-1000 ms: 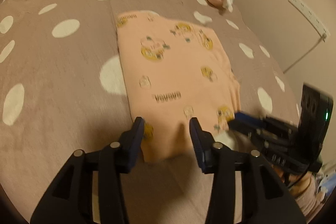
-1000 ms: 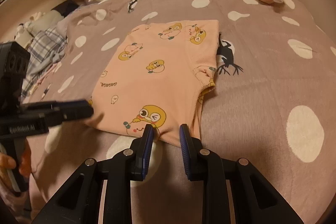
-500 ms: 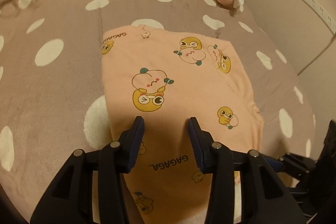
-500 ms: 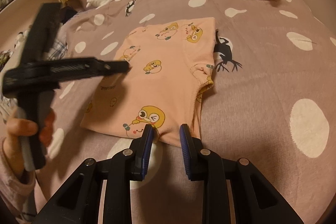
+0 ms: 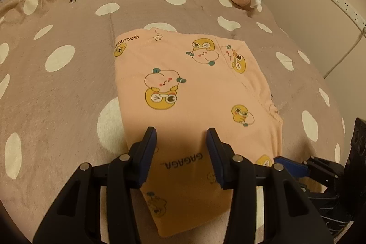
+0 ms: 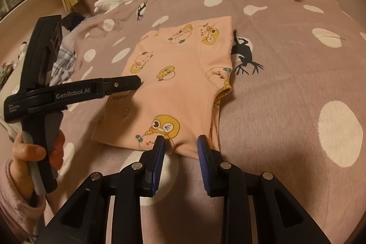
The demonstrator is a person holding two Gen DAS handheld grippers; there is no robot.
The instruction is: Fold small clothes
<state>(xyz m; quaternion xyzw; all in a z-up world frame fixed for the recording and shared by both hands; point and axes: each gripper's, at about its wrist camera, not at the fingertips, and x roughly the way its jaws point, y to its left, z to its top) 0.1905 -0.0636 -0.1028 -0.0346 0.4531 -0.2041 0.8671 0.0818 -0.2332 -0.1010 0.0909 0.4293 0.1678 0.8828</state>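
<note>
While a peach cartoon-print shirt (image 5: 194,93) lies flat on the polka-dot bedspread (image 5: 68,88), the left gripper (image 5: 181,136) hovers over its middle, jaws spread and empty, and the right gripper (image 6: 180,143) straddles the near hem, parted, gripping nothing. Thin knit on soft bedding could bunch, skewing the fold, if either pinches bedspread too.

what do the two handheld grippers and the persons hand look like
Both the left gripper and right gripper are matte black plastic frames with silver pivot screws and blue finger pads. The left one's side reads GenRobot.AI in white. The bare left hand emerges from a fuzzy pink sleeve.
</note>
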